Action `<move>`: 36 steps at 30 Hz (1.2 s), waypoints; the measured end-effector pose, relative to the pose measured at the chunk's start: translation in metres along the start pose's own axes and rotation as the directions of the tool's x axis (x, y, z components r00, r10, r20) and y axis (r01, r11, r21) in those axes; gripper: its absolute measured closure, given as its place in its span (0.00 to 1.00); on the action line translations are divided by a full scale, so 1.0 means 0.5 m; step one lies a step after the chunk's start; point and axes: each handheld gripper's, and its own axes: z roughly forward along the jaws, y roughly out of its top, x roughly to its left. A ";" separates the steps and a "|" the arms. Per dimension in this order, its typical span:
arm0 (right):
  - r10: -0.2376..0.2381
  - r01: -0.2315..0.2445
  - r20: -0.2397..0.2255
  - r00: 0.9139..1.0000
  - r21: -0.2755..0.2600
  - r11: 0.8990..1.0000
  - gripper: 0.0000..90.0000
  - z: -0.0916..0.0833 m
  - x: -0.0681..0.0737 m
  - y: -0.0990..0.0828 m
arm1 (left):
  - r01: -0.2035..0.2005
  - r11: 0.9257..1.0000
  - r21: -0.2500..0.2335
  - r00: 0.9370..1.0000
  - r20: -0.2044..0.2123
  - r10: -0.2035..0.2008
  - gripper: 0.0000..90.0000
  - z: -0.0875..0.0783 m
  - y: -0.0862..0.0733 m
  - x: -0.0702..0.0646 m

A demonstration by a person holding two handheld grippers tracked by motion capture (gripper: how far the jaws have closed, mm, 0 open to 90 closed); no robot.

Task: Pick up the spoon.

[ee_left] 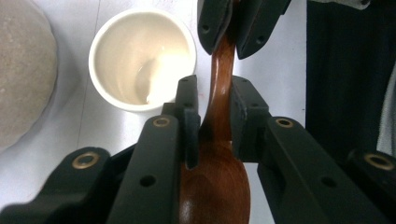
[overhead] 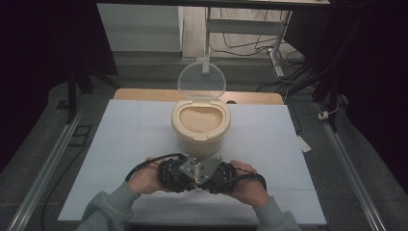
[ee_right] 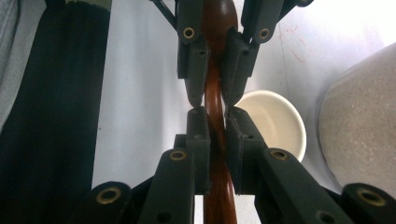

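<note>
Gripping a brown wooden spoon point(ee_left: 219, 154) from both ends: left gripper point(ee_left: 212, 100) clamping near the bowl, right gripper point(ee_right: 215, 119) clamping on the handle, tips nearly meeting. Hovering beside a small cream cup point(ee_left: 140, 60), just before an open rice container point(overhead: 200, 122) on the white table point(overhead: 125, 139).

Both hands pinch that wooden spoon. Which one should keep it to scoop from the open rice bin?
Probably the right. The right gripper clamps the wooden spoon on its handle, while the left gripper clamps the neck beside the bowl, crowding any scoop.
</note>
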 end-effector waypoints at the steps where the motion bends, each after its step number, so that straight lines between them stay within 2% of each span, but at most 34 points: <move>1: 0.024 -0.024 0.004 1.000 -0.011 1.000 0.88 -0.001 0.002 -0.001 | 0.003 1.000 -0.006 1.000 0.002 -0.003 0.84 -0.001 0.000 0.000; 3: 0.027 -0.027 0.002 1.000 -0.015 1.000 0.88 -0.003 0.000 -0.002 | 0.000 1.000 -0.013 1.000 0.000 0.000 0.85 -0.004 -0.001 0.000; 5: 0.069 -0.067 0.025 0.997 -0.052 0.996 0.85 -0.009 -0.006 -0.008 | 0.011 1.000 -0.028 1.000 -0.008 -0.011 0.86 -0.007 -0.003 0.002; 6: 0.091 -0.089 0.031 0.995 -0.080 0.993 0.82 -0.013 -0.008 -0.011 | 0.028 0.999 -0.038 0.999 -0.028 -0.029 0.86 -0.008 -0.006 0.005; 8: 0.130 -0.124 0.042 0.991 -0.123 0.985 0.74 -0.024 -0.013 -0.016 | 0.032 0.999 -0.041 0.999 -0.031 -0.034 0.86 -0.009 -0.007 0.007; 10: 0.171 -0.155 0.070 0.983 -0.189 0.970 0.67 -0.040 -0.018 -0.022 | 0.055 0.997 -0.062 0.997 -0.048 -0.058 0.87 -0.016 -0.014 0.017; 12: 0.233 -0.195 0.106 0.967 -0.284 0.939 0.61 -0.058 -0.023 -0.030 | 0.068 0.995 -0.075 0.996 -0.054 -0.072 0.87 -0.021 -0.018 0.022; 13: 0.261 -0.215 0.114 0.959 -0.312 0.925 0.59 -0.065 -0.024 -0.033 | 0.068 0.995 -0.075 0.996 -0.054 -0.072 0.87 -0.021 -0.018 0.022; 15: 0.316 -0.244 0.128 0.940 -0.393 0.886 0.56 -0.081 -0.029 -0.042 | 0.086 0.991 -0.102 0.993 -0.073 -0.094 0.87 -0.029 -0.025 0.029; 16: 0.349 -0.260 0.138 0.927 -0.434 0.863 0.55 -0.090 -0.030 -0.048 | 0.086 0.991 -0.102 0.993 -0.073 -0.094 0.87 -0.029 -0.025 0.029; 17: 0.349 -0.260 0.138 0.927 -0.434 0.863 0.55 -0.090 -0.030 -0.048 | 0.090 0.990 -0.110 0.992 -0.079 -0.099 0.87 -0.031 -0.027 0.030; 18: 0.367 -0.268 0.142 0.919 -0.457 0.848 0.53 -0.094 -0.030 -0.052 | 0.100 0.988 -0.121 0.990 -0.086 -0.111 0.87 -0.033 -0.029 0.032; 19: 0.394 -0.280 0.146 0.907 -0.490 0.825 0.51 -0.101 -0.031 -0.059 | 0.105 0.986 -0.131 0.989 -0.090 -0.117 0.87 -0.034 -0.031 0.034; 20: 0.439 -0.298 0.159 0.885 -0.531 0.794 0.49 -0.109 -0.032 -0.070 | 0.108 0.985 -0.136 0.988 -0.092 -0.121 0.87 -0.037 -0.033 0.036; 21: 0.459 -0.313 0.151 0.876 -0.547 0.777 0.48 -0.113 -0.033 -0.075 | 0.113 0.983 -0.145 0.987 -0.098 -0.128 0.87 -0.038 -0.035 0.037; 22: 0.459 -0.313 0.151 0.876 -0.547 0.777 0.48 -0.113 -0.033 -0.075 | 0.117 0.982 -0.150 0.986 -0.101 -0.133 0.87 -0.040 -0.036 0.038; 23: 0.493 -0.333 0.151 0.857 -0.567 0.753 0.46 -0.118 -0.036 -0.086 | 0.119 0.981 -0.155 0.985 -0.103 -0.136 0.87 -0.042 -0.038 0.039; 24: 0.493 -0.333 0.151 0.857 -0.567 0.753 0.46 -0.118 -0.036 -0.086 | 0.122 0.979 -0.163 0.984 -0.110 -0.141 0.87 -0.044 -0.039 0.039; 25: 0.514 -0.346 0.147 0.845 -0.583 0.735 0.45 -0.121 -0.036 -0.094 | 0.124 0.978 -0.166 0.983 -0.111 -0.144 0.87 -0.047 -0.040 0.040; 26: 0.514 -0.346 0.147 0.845 -0.583 0.735 0.45 -0.121 -0.036 -0.094 | 0.124 0.977 -0.172 0.983 -0.113 -0.145 0.87 -0.048 -0.041 0.040; 27: 0.533 -0.352 0.160 0.831 -0.590 0.727 0.44 -0.124 -0.036 -0.099 | 0.129 0.975 -0.180 0.982 -0.117 -0.151 0.87 -0.051 -0.042 0.041; 29: 0.546 -0.357 0.171 0.820 -0.594 0.721 0.43 -0.126 -0.036 -0.103 | 0.133 0.972 -0.192 0.979 -0.125 -0.159 0.87 -0.055 -0.045 0.041; 30: 0.546 -0.357 0.171 0.820 -0.594 0.721 0.43 -0.126 -0.036 -0.103 | 0.135 0.969 -0.207 0.977 -0.136 -0.165 0.87 -0.058 -0.047 0.042; 31: 0.559 -0.363 0.182 0.809 -0.594 0.718 0.43 -0.126 -0.036 -0.107 | 0.138 0.967 -0.216 0.976 -0.137 -0.170 0.87 -0.060 -0.047 0.042; 32: 0.580 -0.376 0.172 0.796 -0.611 0.697 0.42 -0.126 -0.038 -0.115 | 0.140 0.963 -0.232 0.974 -0.142 -0.176 0.87 -0.062 -0.049 0.042; 33: 0.580 -0.376 0.172 0.796 -0.611 0.697 0.42 -0.126 -0.038 -0.115 | 0.142 0.961 -0.238 0.972 -0.148 -0.180 0.87 -0.063 -0.049 0.042; 34: 0.589 -0.383 0.164 0.792 -0.618 0.687 0.42 -0.126 -0.038 -0.118 | 0.143 0.959 -0.245 0.971 -0.153 -0.184 0.87 -0.065 -0.050 0.042; 35: 0.602 -0.398 0.142 0.785 -0.630 0.667 0.41 -0.123 -0.039 -0.125 | 0.143 0.958 -0.251 0.970 -0.157 -0.185 0.87 -0.067 -0.050 0.042; 36: 0.602 -0.398 0.142 0.785 -0.630 0.667 0.41 -0.123 -0.039 -0.125 | 0.145 0.956 -0.257 0.969 -0.158 -0.189 0.87 -0.068 -0.050 0.042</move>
